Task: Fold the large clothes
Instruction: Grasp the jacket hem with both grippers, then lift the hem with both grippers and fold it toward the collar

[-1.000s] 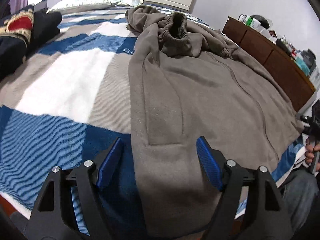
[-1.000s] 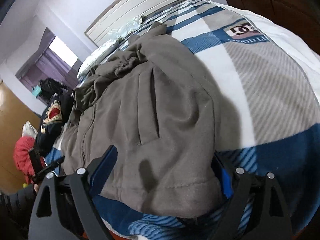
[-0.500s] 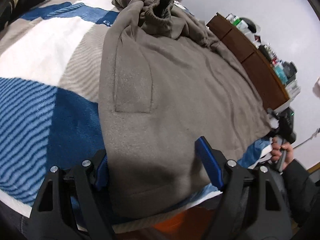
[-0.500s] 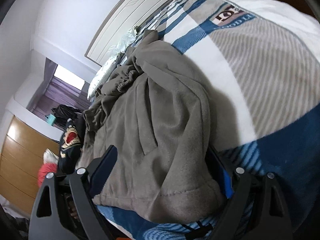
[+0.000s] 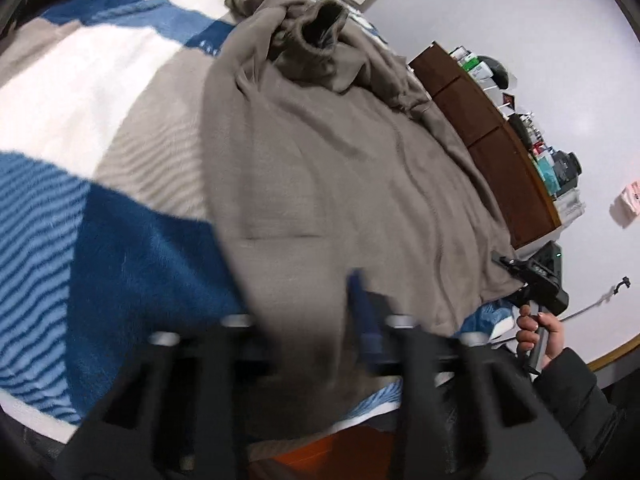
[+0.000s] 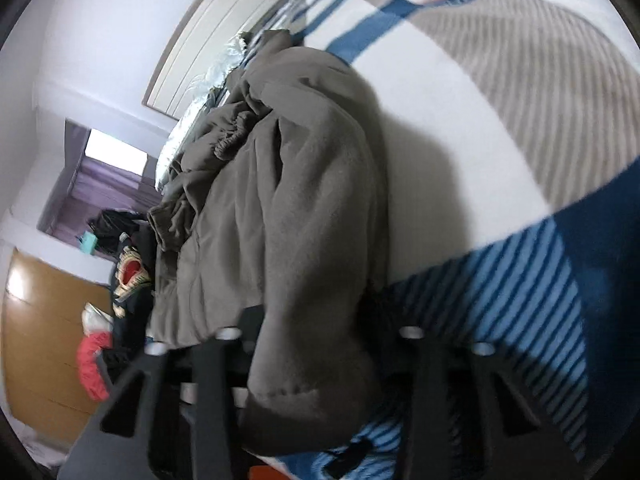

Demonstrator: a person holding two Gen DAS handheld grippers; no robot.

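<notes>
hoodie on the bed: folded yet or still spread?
Spread: the hoodie lies flat on the blanket, body unfolded, sleeves bunched near the top.

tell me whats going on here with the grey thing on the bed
A person holds a pair of tongs in each hand and is starting to fold a large grey-brown hoodie spread on a blue, white and grey striped blanket. The left tongs and the right tongs have each just been closing on a bottom corner of the garment at the near edge of the bed, with its hem bunched between the fingers. The hood and a sleeve cuff lie crumpled at the far end. No fold is made yet.
</notes>
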